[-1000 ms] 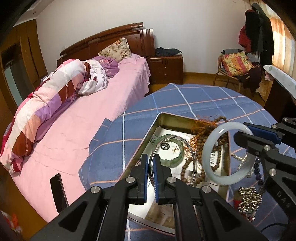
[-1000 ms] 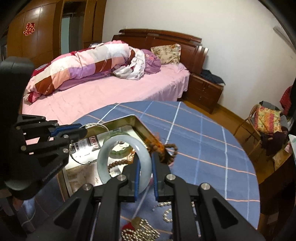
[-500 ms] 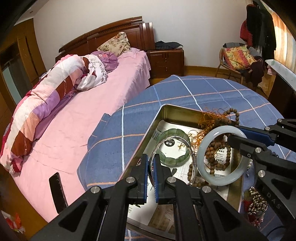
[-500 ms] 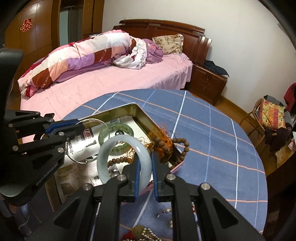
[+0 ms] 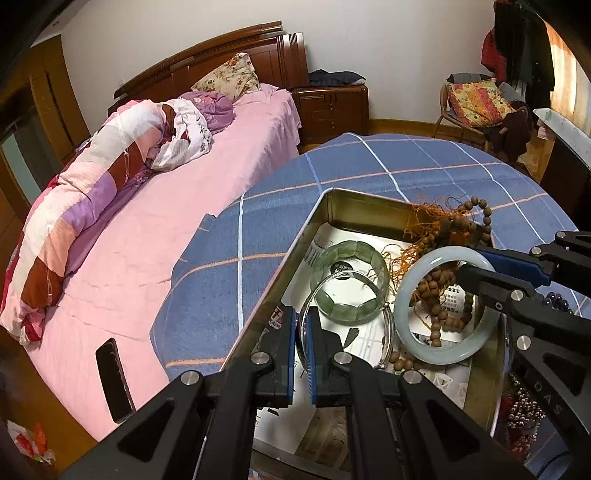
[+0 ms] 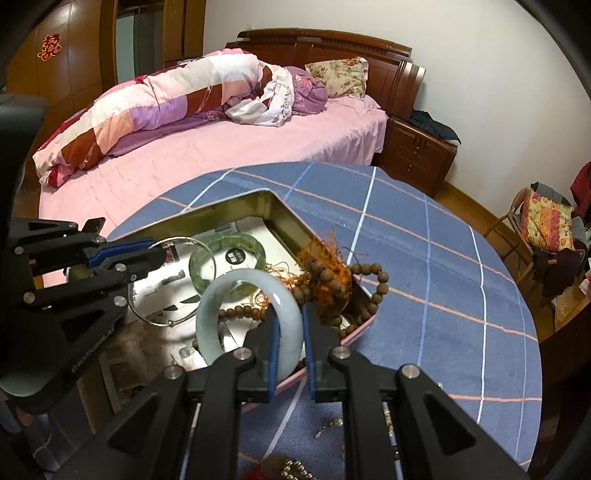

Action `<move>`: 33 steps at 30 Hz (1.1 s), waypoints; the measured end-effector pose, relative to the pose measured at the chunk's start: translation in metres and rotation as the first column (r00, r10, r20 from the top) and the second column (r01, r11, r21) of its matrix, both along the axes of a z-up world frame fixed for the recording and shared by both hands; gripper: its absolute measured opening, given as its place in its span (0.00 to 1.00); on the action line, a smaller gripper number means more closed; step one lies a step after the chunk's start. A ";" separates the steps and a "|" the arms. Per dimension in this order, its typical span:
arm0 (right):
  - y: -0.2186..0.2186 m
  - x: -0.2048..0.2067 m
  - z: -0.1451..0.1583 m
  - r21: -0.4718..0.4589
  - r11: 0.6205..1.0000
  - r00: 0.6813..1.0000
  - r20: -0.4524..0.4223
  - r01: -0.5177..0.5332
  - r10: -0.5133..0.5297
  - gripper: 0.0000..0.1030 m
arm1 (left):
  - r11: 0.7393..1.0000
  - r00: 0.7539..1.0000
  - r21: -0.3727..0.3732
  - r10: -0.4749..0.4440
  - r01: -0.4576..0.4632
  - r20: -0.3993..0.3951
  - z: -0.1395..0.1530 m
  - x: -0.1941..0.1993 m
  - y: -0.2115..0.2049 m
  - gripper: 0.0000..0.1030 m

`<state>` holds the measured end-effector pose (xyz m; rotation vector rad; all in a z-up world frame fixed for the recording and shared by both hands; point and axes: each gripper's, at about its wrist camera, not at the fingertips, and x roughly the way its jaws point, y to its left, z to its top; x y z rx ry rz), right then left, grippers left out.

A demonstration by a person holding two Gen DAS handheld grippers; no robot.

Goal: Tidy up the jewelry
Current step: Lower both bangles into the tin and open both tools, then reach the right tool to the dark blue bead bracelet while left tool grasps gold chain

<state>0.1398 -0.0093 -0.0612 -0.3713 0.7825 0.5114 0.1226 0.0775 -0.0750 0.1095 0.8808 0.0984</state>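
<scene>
Over tin (image 5: 325, 206), mid-frame: left gripper (image 5: 303, 354) clamped on thin bangle (image 5: 384, 295), right gripper (image 6: 291, 343) on pale bangle (image 6: 221, 295).

A bed (image 5: 155, 206) with pink sheet fills the left of the frame, with a rolled quilt (image 5: 92, 184) and a wooden headboard (image 5: 207, 62) at the white wall (image 5: 388, 33). A wooden nightstand (image 5: 332, 107) stands at upper centre. A chair (image 5: 476, 107) with clothes stands at upper right, near a bright curtain (image 5: 565, 74).
</scene>
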 end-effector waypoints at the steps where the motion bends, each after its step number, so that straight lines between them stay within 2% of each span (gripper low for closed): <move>1: -0.001 0.000 -0.001 -0.002 1.000 1.000 -0.002 0.001 -0.001 0.14 | 1.000 1.000 0.001 0.000 0.000 -0.001 -0.001 0.000 0.000 0.04; 17: -0.006 0.006 -0.004 0.032 0.999 1.000 -0.023 0.014 -0.013 0.15 | 1.000 1.000 -0.004 -0.005 0.005 -0.014 -0.004 0.003 0.000 0.06; 19: -0.011 0.006 -0.001 0.062 0.998 0.999 -0.026 0.021 -0.020 0.21 | 1.000 1.000 -0.013 -0.014 0.014 -0.009 -0.002 0.001 -0.001 0.08; 20: -0.013 0.006 0.001 0.075 0.997 1.000 -0.024 0.021 -0.019 0.35 | 1.000 1.000 -0.007 -0.011 0.011 -0.002 0.000 -0.001 -0.002 0.11; 21: -0.017 0.004 0.004 0.094 0.995 1.000 -0.017 0.022 -0.021 0.47 | 1.000 1.000 -0.003 -0.009 0.009 0.010 0.003 -0.003 -0.002 0.20; 22: -0.019 0.002 0.007 0.103 0.994 1.000 -0.008 0.026 -0.025 0.49 | 1.000 1.000 -0.004 -0.007 0.007 0.019 0.006 -0.006 -0.003 0.27; 23: -0.023 0.000 0.012 0.109 0.994 1.000 0.002 0.028 -0.029 0.49 | 1.000 1.000 -0.007 -0.002 0.003 0.029 0.009 -0.008 -0.002 0.44; 24: -0.025 -0.002 0.015 0.113 0.993 1.000 0.005 0.026 -0.027 0.49 | 1.000 0.999 -0.027 -0.001 0.002 0.047 0.014 -0.012 -0.001 0.54; 25: -0.030 -0.004 0.017 0.119 0.993 1.000 0.010 0.024 -0.026 0.49 | 0.999 0.998 -0.032 0.007 -0.005 0.058 0.017 -0.016 -0.001 0.57; 27: -0.043 -0.011 0.023 0.128 0.991 0.999 0.024 0.032 -0.036 0.51 | 0.999 0.996 -0.043 0.016 -0.012 0.092 0.025 -0.026 -0.001 0.59; 30: -0.067 -0.019 0.027 0.135 0.988 0.997 0.035 0.070 -0.075 0.57 | 0.997 0.994 -0.071 0.026 -0.019 0.107 0.030 -0.039 -0.003 0.59; 33: -0.093 -0.025 0.026 0.132 0.985 0.992 0.031 0.115 -0.120 0.58 | 0.997 0.994 -0.077 0.024 -0.016 0.106 0.029 -0.048 -0.012 0.59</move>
